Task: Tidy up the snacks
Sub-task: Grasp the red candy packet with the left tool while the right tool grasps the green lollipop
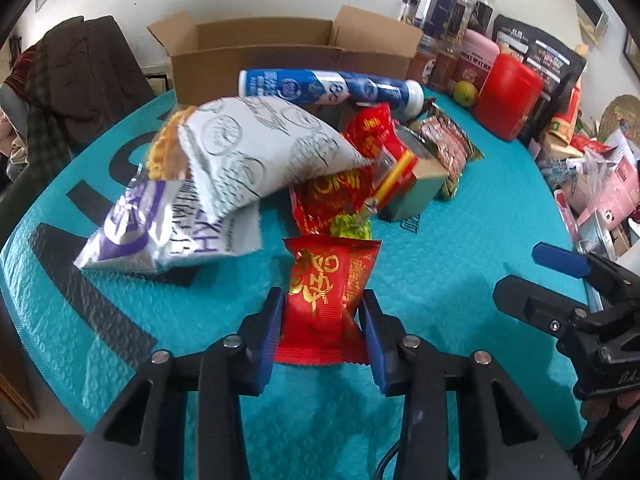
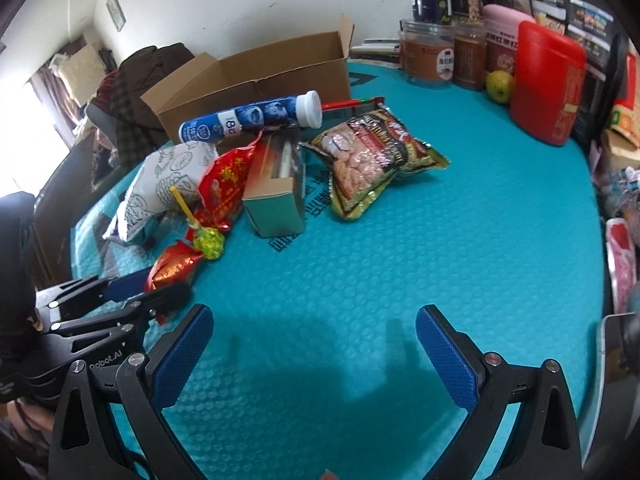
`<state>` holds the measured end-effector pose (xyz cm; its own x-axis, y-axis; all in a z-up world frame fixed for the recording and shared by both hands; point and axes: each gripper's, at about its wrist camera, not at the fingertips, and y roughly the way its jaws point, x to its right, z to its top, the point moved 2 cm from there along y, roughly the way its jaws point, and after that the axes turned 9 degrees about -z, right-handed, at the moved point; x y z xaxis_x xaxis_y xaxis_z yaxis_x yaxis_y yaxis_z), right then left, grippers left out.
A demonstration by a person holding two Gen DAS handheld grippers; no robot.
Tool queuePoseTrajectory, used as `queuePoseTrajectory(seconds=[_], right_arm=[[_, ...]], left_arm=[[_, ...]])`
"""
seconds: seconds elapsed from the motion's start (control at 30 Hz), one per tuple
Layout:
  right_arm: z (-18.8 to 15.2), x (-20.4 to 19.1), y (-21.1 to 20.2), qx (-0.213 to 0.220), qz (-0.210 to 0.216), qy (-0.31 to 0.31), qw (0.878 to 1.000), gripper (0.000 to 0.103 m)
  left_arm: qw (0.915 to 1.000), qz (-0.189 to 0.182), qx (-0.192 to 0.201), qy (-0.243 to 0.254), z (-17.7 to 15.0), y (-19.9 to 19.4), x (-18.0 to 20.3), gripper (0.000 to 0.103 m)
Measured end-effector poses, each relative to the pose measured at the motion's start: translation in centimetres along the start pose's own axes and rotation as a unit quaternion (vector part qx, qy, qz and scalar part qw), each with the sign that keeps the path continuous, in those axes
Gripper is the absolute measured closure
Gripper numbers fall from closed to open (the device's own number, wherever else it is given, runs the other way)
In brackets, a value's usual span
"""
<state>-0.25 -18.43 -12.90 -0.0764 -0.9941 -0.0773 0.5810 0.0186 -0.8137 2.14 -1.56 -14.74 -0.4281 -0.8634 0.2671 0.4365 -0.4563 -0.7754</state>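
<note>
Left wrist view showed the left gripper (image 1: 322, 330) clamped on a red snack packet (image 1: 328, 300), near the snack pile (image 1: 304, 164). The right gripper (image 2: 314, 356) hung spread wide over the teal mat (image 2: 460, 248), holding nothing.

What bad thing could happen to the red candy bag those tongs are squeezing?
The left tongs pinch only the near end of the red packet, so it might slip out. Squeezing hard could crush what's inside. Lifting it toward the cardboard box might bump the blue tube perched on the pile.
</note>
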Motion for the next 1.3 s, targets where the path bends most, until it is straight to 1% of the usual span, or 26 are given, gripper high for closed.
queuePoseTrajectory(seconds=[0.03, 0.1, 0.2, 0.33, 0.4, 0.47, 0.57, 0.63, 0.7, 0.77, 0.83, 0.87, 0.93, 1.0, 1.03, 1.1, 1.17, 1.3], right_arm=[[0.2, -0.2, 0.1, 0.000, 0.003, 0.001, 1.000, 0.000], [0.5, -0.5, 0.1, 0.006, -0.004, 0.000, 1.000, 0.000], [1.1, -1.4, 0.2, 0.015, -0.007, -0.013, 1.000, 0.006], [1.8, -3.3, 1.1, 0.007, 0.016, -0.035, 0.999, 0.016], [2.1, -4.3, 1.7, 0.003, 0.020, -0.049, 0.999, 0.017], [2.3, -5.5, 2.3, 0.000, 0.023, -0.065, 0.998, 0.020], [2.6, -6.8, 3.2, -0.008, 0.024, -0.083, 0.996, 0.028], [2.8, -7.4, 3.9, -0.014, 0.022, -0.086, 0.996, 0.037], [3.1, -7.7, 4.5, -0.023, 0.031, -0.079, 0.996, 0.041], [3.4, -7.9, 5.0, -0.028, 0.035, -0.075, 0.996, 0.042], [3.6, -8.2, 5.3, -0.025, 0.029, -0.072, 0.997, 0.049], [3.7, -8.3, 5.4, -0.024, 0.029, -0.071, 0.997, 0.050], [3.9, -8.7, 5.8, -0.025, 0.032, -0.072, 0.997, 0.057], [4.0, -9.0, 6.1, -0.025, 0.028, -0.073, 0.997, 0.061], [4.0, -9.2, 6.0, -0.019, 0.024, -0.074, 0.997, 0.070], [3.9, -9.1, 6.1, -0.021, 0.030, -0.071, 0.997, 0.078], [3.8, -8.9, 6.0, -0.018, 0.032, -0.069, 0.997, 0.078], [3.2, -8.7, 5.3, -0.012, 0.039, -0.070, 0.997, 0.078]], left_arm=[[1.0000, 0.004, 0.005, 0.003, 0.0, -0.4, -0.1, 0.065], [0.9999, 0.010, 0.010, 0.006, -0.1, -0.9, -0.3, 0.065], [0.9998, 0.016, 0.009, 0.003, -0.6, -1.7, -1.0, 0.065], [0.9996, 0.022, 0.007, -0.018, -1.3, -2.7, -2.6, 0.065], [0.9989, 0.031, 0.010, -0.033, -1.7, -3.2, -3.6, 0.065], [0.9983, 0.037, 0.010, -0.044, -1.9, -3.3, -4.3, 0.065], [0.9972, 0.026, 0.003, -0.069, -2.2, -2.9, -5.4, 0.065], [0.9973, 0.025, 0.007, -0.068, -2.3, -2.9, -5.5, 0.065], [0.9975, 0.028, 0.008, -0.065, -2.3, -2.8, -5.5, 0.065], [0.9976, 0.025, 0.008, -0.065, -2.3, -2.8, -5.7, 0.065], [0.9978, 0.025, 0.010, -0.060, -2.2, -2.6, -5.7, 0.065], [0.9979, 0.025, 0.010, -0.059, -2.1, -2.5, -5.7, 0.065], [0.9979, 0.023, 0.013, -0.058, -2.0, -2.4, -5.7, 0.065], [0.9978, 0.019, 0.018, -0.061, -1.8, -2.3, -5.9, 0.065], [0.9977, 0.017, 0.019, -0.062, -1.8, -2.3, -6.0, 0.065], [0.9976, 0.013, 0.020, -0.066, -1.8, -2.4, -6.2, 0.065], [0.9972, 0.008, 0.023, -0.071, -1.8, -2.5, -6.3, 0.065], [0.9972, 0.011, 0.023, -0.070, -2.1, -2.8, -6.1, 0.065]])
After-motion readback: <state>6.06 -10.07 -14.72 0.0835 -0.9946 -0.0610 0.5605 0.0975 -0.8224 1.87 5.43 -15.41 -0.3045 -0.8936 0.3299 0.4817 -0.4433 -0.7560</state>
